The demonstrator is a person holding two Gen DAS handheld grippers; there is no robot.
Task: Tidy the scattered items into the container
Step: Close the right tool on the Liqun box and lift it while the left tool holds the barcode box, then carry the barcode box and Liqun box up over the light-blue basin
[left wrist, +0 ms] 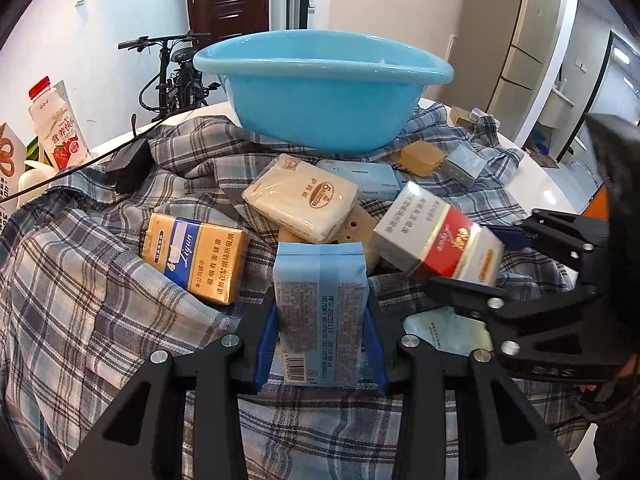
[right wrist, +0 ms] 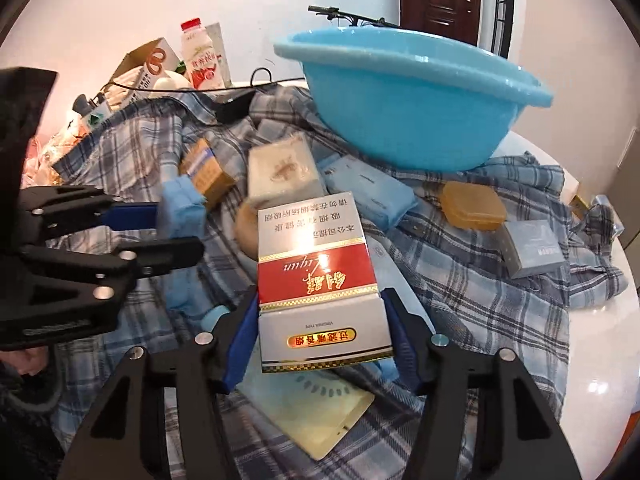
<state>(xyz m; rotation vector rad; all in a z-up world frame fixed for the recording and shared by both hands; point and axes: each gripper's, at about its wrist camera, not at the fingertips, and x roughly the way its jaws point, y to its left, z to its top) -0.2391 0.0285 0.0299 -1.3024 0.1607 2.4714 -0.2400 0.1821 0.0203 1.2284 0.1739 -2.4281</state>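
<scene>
plaid cloth (left wrist: 100,300), left gripper (left wrist: 322,320) clamping blue pack (left wrist: 320,300), tilted downward

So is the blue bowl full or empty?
Cannot tell. The blue bowl sits upright on the checked cloth, but its rim hides the inside.

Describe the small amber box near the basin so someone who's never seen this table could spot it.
Start at the big blue basin on the plaid cloth. Just in front of its right side lies the amber box, flat and rounded at the corners. Unlike the grey pack beside it, it is translucent orange-brown and unprinted.
</scene>
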